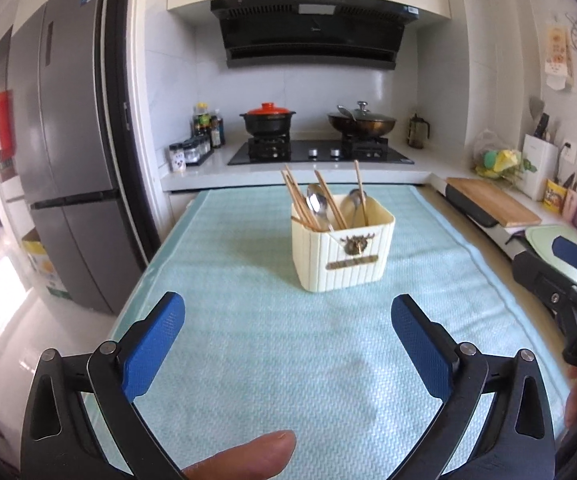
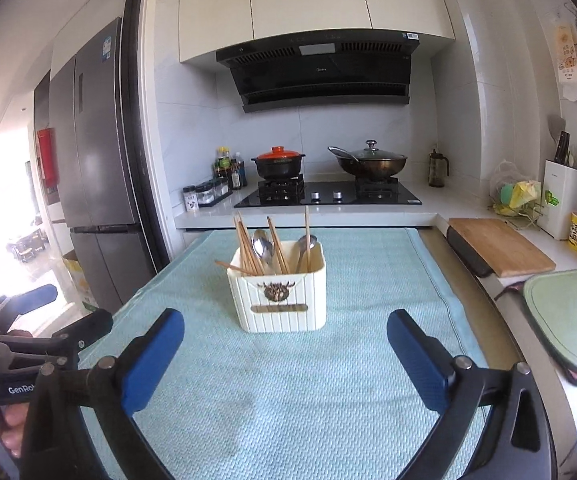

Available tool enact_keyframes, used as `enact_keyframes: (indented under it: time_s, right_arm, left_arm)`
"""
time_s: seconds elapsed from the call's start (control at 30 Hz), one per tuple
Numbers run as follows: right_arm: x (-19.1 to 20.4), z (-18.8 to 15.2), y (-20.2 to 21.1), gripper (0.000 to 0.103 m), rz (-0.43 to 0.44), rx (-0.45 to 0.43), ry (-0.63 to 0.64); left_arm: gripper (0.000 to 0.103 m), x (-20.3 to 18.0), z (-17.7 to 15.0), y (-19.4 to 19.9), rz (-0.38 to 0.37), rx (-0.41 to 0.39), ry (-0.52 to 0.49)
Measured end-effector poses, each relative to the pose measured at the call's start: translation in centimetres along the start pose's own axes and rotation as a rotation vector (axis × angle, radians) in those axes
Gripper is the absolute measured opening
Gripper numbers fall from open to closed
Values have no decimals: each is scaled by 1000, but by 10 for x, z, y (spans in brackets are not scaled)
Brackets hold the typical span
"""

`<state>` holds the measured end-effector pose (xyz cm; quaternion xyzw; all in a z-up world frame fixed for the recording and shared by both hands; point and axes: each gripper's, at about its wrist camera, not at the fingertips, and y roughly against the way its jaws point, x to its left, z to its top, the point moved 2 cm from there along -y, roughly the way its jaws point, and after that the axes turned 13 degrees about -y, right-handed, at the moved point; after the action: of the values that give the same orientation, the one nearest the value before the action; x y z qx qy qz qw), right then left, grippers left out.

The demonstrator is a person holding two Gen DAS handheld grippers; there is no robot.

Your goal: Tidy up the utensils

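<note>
Both grippers (image 1: 288, 332) short of holder (image 2: 282, 298)

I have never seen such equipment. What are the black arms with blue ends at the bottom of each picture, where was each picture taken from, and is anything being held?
These are two hand-held grippers, no robot; a person holds one in each hand. Each carries a camera looking forward along its two blue fingers. One picture comes from the left gripper, the other from the right gripper. Both are open and hold nothing. They point at a table covered by a light blue cloth. On it stands a cream holder containing wooden chopsticks and metal spoons. Nothing else lies on the cloth. A stove with pots stands behind.
</note>
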<state>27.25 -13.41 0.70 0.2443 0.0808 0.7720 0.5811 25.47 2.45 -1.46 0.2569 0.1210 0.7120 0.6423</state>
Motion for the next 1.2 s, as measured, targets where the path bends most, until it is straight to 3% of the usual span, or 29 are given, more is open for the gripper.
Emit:
enact_keyframes:
  time_s: [0.2, 0.47, 1.2]
  right_arm:
    - [10, -18, 23, 103, -44, 38, 20]
    - [14, -8, 43, 103, -38, 16, 5]
    - [32, -11, 47, 103, -32, 18, 51]
  left_arm:
    - [103, -3, -3, 20, -37, 2, -2]
    - [103, 7, -2, 29, -28, 9, 30]
    - [103, 15, -3, 35, 9, 18, 20]
